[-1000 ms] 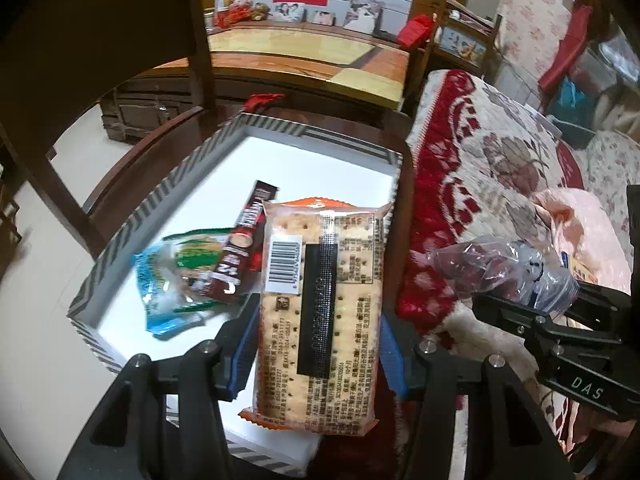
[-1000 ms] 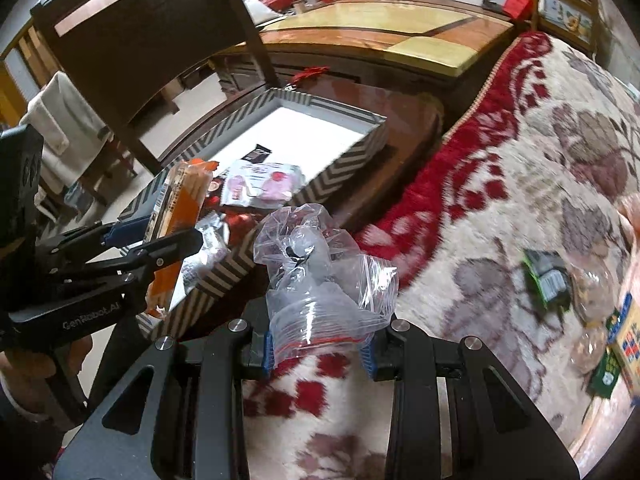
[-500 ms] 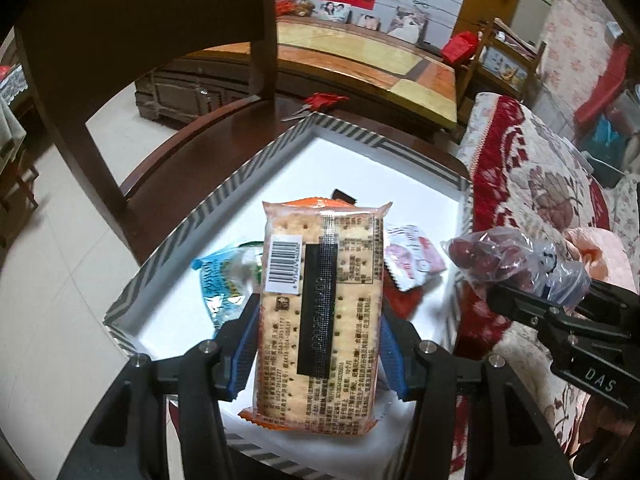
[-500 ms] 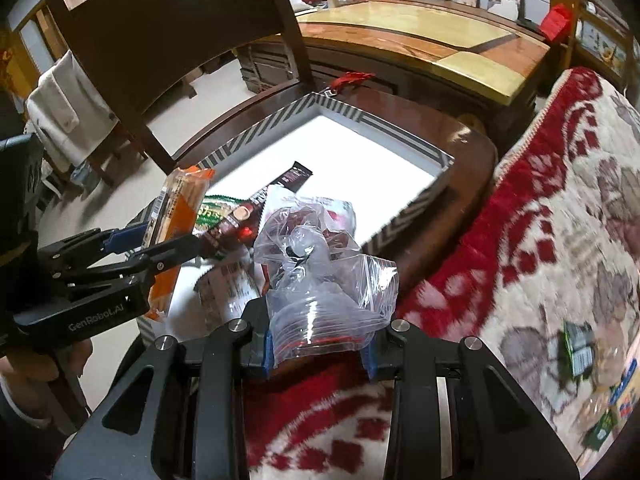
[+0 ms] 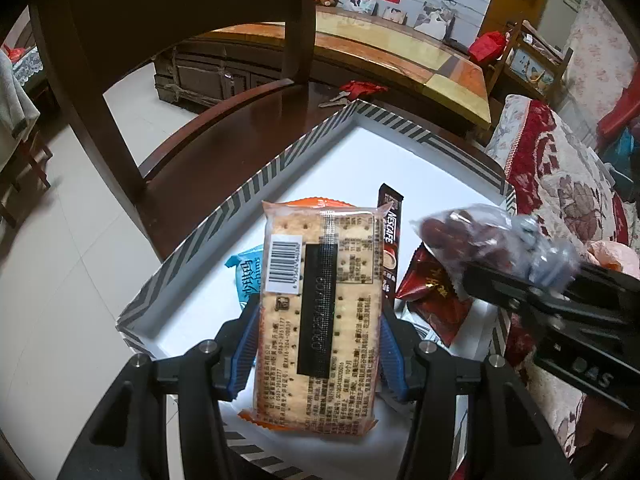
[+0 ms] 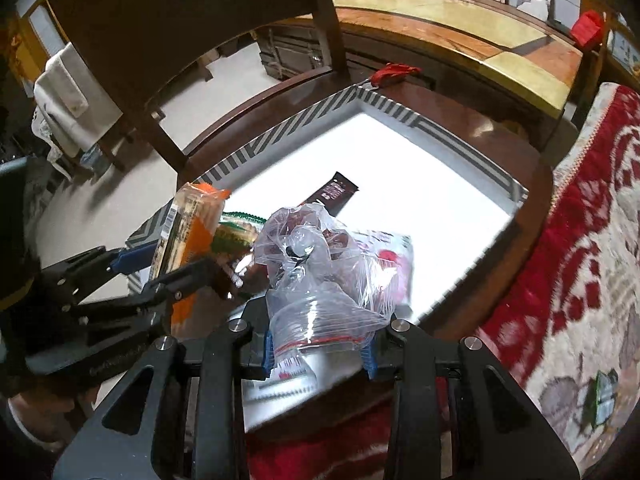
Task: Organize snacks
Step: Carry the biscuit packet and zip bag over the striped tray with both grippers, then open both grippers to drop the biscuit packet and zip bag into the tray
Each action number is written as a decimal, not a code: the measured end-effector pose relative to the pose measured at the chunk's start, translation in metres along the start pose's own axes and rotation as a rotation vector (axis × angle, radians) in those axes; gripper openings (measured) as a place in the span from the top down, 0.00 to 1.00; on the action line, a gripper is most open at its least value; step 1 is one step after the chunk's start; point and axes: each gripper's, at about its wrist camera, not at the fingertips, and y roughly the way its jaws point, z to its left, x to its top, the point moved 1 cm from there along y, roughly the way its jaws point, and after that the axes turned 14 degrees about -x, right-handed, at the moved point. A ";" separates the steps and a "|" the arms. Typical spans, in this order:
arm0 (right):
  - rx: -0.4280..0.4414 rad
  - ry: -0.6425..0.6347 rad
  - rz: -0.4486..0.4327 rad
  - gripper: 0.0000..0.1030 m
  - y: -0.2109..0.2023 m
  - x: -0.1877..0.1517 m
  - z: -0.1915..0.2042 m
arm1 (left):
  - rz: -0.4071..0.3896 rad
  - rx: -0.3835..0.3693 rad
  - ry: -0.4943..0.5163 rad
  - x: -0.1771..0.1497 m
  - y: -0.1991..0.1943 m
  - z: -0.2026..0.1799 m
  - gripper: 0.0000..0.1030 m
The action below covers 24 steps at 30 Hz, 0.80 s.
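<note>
My left gripper (image 5: 318, 354) is shut on a long cracker packet (image 5: 320, 312) with an orange edge, held above the near end of a white tray with a striped rim (image 5: 224, 216). My right gripper (image 6: 318, 344) is shut on a clear zip bag of dark red fruit (image 6: 320, 264), which hangs over the tray's near right part. The cracker packet (image 6: 188, 236) and left gripper (image 6: 132, 276) show at the left of the right wrist view; the bag (image 5: 480, 236) shows at the right of the left wrist view. In the tray lie a Nescafe stick (image 5: 390, 236), a blue packet (image 5: 246, 276) and a red packet (image 5: 432, 300).
The tray (image 6: 472, 144) rests on a dark round wooden table (image 6: 480, 108) with a chair back (image 5: 200, 20) behind it. A red and cream patterned blanket (image 6: 580, 240) lies to the right, with a green packet (image 6: 604, 396) on it. A red key tassel (image 5: 362, 88) lies beyond the tray.
Both grippers have swung from over the blanket edge to over the tray, each keeping its load. The bag now hangs over the tray's contents instead of the blanket.
</note>
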 end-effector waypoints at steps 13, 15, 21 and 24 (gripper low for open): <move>-0.011 -0.013 0.034 0.70 0.032 0.017 0.019 | 0.015 0.023 -0.006 0.002 0.010 0.002 0.46; -0.002 -0.002 0.033 0.68 0.033 0.017 0.018 | 0.015 0.029 -0.009 0.002 0.010 0.002 0.44; 0.004 0.008 0.027 0.54 0.022 0.014 0.013 | 0.015 0.042 -0.025 0.000 0.009 0.003 0.41; 0.009 0.011 -0.001 0.53 0.011 0.010 0.011 | 0.008 0.045 -0.025 -0.001 0.005 0.002 0.36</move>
